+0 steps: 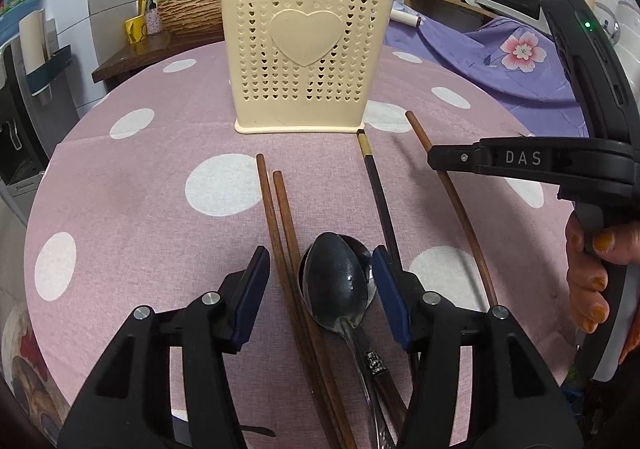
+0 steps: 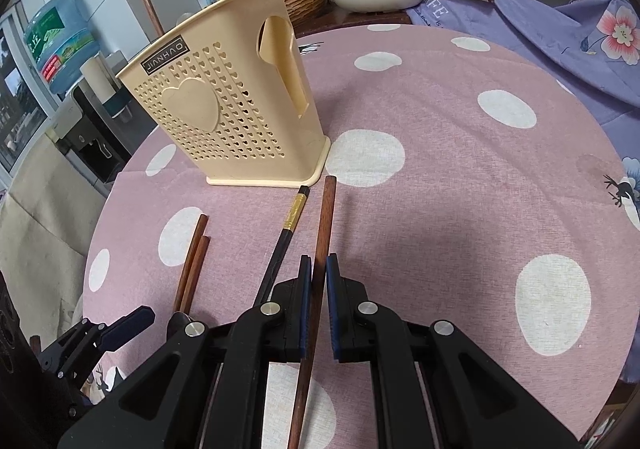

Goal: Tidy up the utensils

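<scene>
**Two grippers engaged, one chopstick clamped, spoon yet to be taken**

Two tools are noted over the dotted tablecloth. The right gripper is found closed on a brown chopstick; the stick runs lengthwise between the pads, its long axis in line with the fingers, the free end pointing ahead toward the base corner of the cream utensil holder, which stands ahead and to that gripper's left. A black chopstick with a gold band lies just to its left, untouched.

The left gripper is seen with jaws apart, holding nothing. Between its pads, not pressed by either, a metal spoon lies bowl forward, handle running back under the tool; a second spoon bowl appears to be nested beneath. A pair of brown chopsticks lies just inside the left pad, parallel to the fingers. The holder is directly ahead, well apart.

Judgement: the clamped chopstick is the nearer candidate for delivery; it must be lifted and tipped upright over the holder's rim
</scene>
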A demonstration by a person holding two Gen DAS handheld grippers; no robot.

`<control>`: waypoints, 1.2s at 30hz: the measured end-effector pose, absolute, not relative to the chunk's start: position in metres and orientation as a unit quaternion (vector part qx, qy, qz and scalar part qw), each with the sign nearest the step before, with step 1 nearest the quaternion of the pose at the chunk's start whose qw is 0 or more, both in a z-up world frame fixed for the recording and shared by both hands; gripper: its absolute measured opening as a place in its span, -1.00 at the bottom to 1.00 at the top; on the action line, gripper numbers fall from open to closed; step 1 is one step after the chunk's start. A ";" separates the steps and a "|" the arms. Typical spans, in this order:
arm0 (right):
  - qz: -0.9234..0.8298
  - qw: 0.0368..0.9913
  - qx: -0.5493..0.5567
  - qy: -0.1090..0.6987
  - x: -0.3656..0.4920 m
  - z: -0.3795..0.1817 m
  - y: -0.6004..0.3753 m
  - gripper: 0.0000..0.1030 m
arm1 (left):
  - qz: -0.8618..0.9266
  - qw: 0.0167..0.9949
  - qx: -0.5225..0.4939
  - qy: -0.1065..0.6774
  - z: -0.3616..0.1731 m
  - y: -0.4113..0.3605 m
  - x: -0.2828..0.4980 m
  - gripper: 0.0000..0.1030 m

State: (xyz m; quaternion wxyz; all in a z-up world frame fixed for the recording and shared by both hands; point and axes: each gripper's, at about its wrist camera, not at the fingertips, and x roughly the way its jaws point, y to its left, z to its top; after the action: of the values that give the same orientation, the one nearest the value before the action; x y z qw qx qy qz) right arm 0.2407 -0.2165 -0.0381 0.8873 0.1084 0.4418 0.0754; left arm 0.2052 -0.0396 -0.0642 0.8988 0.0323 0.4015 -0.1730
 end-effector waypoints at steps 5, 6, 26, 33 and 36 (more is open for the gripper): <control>0.077 0.885 0.108 0.445 0.241 -0.041 -0.214 -0.85 | -0.161 0.902 0.049 0.398 -0.065 -0.049 0.202 0.00; 0.078 0.885 0.108 0.446 0.240 -0.041 -0.213 -0.85 | -0.152 0.903 0.061 0.396 -0.065 -0.053 0.200 0.00; 0.074 0.886 0.116 0.442 0.238 -0.041 -0.219 -0.85 | -0.146 0.908 0.083 0.385 -0.067 -0.076 0.202 -0.10; 0.078 0.901 0.119 0.410 0.232 -0.024 -0.224 -0.85 | -0.160 0.935 0.023 0.315 -0.028 -0.056 0.205 -0.10; 0.081 0.909 0.115 0.392 0.228 -0.012 -0.224 -0.86 | -0.158 0.941 0.017 0.299 -0.014 -0.051 0.208 -0.10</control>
State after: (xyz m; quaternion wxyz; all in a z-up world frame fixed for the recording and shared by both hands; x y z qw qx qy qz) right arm 0.2282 -0.2244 -0.0120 0.9090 0.1151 0.3923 0.0813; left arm 0.2080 -0.0510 -0.0141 0.9409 0.0172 0.2993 -0.1579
